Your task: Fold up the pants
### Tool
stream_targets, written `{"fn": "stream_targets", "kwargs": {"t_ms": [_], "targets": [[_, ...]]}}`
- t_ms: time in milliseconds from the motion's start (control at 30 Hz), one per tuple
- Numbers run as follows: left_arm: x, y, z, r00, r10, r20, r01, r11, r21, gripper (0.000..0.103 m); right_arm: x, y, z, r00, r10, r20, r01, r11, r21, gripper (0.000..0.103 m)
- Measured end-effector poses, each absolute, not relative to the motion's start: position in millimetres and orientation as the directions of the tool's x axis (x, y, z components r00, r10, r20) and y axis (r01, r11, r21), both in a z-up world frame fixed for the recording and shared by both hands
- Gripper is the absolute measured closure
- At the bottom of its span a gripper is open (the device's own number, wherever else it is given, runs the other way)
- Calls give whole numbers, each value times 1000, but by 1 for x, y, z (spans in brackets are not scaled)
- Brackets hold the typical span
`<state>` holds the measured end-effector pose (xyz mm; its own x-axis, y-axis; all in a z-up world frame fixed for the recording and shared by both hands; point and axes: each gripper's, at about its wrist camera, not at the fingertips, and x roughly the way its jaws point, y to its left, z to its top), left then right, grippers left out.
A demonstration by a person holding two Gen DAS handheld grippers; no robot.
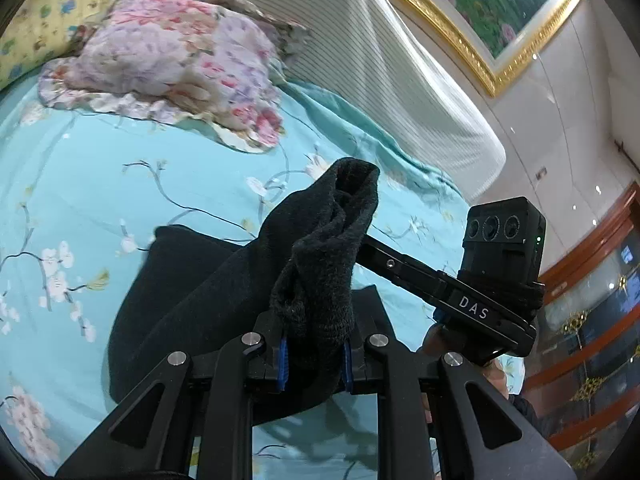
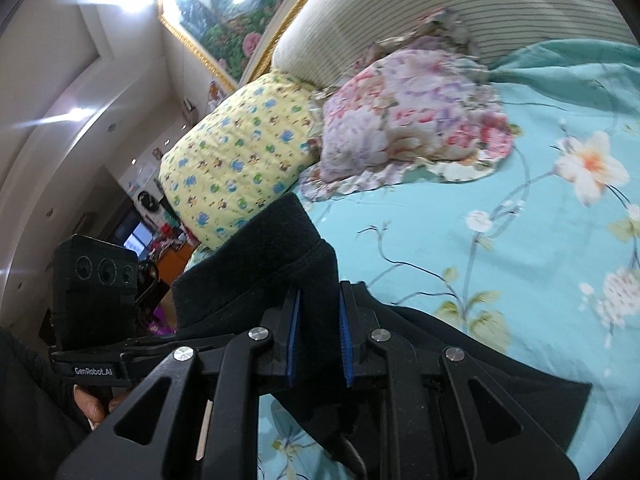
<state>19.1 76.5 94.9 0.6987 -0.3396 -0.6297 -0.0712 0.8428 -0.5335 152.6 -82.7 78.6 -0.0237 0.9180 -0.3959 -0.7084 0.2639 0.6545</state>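
Observation:
The black pants [image 1: 188, 292] lie partly on the turquoise floral bed sheet [image 1: 80, 184]. My left gripper [image 1: 314, 354] is shut on a bunched edge of the pants and holds it lifted above the bed. My right gripper [image 2: 319, 340] is shut on another edge of the pants [image 2: 264, 264], also lifted, with the rest of the cloth trailing down to the sheet [image 2: 500, 264]. The right gripper also shows in the left wrist view [image 1: 372, 240], its tips hidden in the cloth beside my left gripper. The left gripper's body shows in the right wrist view at the left.
A pink floral pillow [image 1: 168, 60] and a yellow patterned pillow [image 2: 244, 156] lie at the head of the bed, against a striped headboard cushion [image 1: 360, 52]. A gold-framed painting [image 1: 500, 12] hangs above. Wooden furniture [image 1: 592, 320] stands beside the bed.

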Motion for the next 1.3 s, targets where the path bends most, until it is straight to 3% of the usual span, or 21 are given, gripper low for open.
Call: {"fn": "stream_targets", "kwargs": {"t_ms": [767,900,967,1033,1067,1300], "targets": [[61,-15,66,618,-325,-716,19,916,-400,82,177,-159,34,71,902,-425,-612,376,696,84],[66,-25,60,607,-318,-729,52,931,-362,75,177,-165,28,99,875,-473,-605,430,670,80],[69,-28,58,602,-326,-729,70,931,-358,66,177,-168,27,118,857,-501,-597,464,654,80],[71,-30,57,594,-348,-725,89,924,-371,49,177,-173,27,142,845,-515,-585,491,645,80],[72,-31,56,589,-360,-723,99,920,-378,47,177,-176,27,152,843,-516,-578,499,646,80],[64,-32,55,581,-412,-702,131,898,-419,36,167,-209,25,272,804,-529,-461,591,662,52]]}}
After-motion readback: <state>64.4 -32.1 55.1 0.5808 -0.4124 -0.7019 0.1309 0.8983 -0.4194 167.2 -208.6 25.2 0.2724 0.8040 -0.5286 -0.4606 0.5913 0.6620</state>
